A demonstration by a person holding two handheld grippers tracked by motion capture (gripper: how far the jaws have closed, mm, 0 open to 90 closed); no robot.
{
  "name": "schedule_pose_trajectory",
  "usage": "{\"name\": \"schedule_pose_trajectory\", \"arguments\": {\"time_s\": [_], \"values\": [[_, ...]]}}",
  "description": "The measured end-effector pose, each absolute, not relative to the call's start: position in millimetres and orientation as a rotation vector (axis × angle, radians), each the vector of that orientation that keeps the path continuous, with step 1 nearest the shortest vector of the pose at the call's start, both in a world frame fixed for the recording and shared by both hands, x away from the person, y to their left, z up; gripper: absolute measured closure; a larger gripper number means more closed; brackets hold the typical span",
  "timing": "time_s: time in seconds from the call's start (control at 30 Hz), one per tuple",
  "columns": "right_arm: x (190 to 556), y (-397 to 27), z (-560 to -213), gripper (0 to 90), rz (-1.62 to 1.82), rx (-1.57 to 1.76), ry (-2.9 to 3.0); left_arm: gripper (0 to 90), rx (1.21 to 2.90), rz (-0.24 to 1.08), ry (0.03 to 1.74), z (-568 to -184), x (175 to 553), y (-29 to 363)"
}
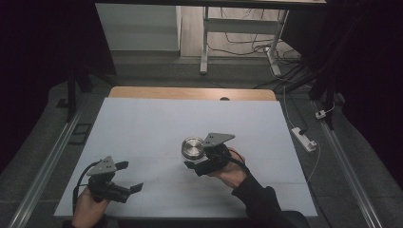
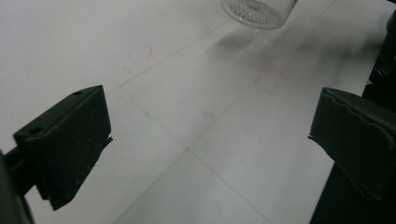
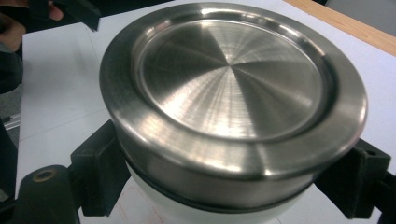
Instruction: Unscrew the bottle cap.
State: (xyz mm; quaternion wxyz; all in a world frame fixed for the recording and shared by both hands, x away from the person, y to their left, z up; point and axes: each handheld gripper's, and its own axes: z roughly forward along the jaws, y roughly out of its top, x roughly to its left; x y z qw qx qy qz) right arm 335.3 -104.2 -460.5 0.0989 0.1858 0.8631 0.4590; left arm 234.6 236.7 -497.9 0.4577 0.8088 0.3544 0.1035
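Round container with brushed stainless-steel lid (image 3: 232, 93) and white body under a thin black seal ring, upright, lid on. It sits near the middle of the white table sheet, right of centre (image 1: 192, 148). Black jaws press its body on both sides. Translucent textured bottom edge seen from the left gripper view (image 2: 256, 11).

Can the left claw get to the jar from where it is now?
Probably yes. The left claw is open, with bare table between it and the jar. But the right claw is shut on the jar below its steel lid, leaving mostly the lid free.
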Motion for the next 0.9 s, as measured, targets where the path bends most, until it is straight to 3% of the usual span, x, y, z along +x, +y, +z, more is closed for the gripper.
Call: {"name": "schedule_pose_trajectory", "arguments": {"time_s": [0.7,0.9], "values": [[334,-103,-460,14.4,1.393,0.453,2.601,0.0,2.007,0.165,0.613,-457,292,195],[335,-101,-460,14.4,1.406,0.406,2.632,0.0,1.998,0.065,0.485,-449,313,180]]}}
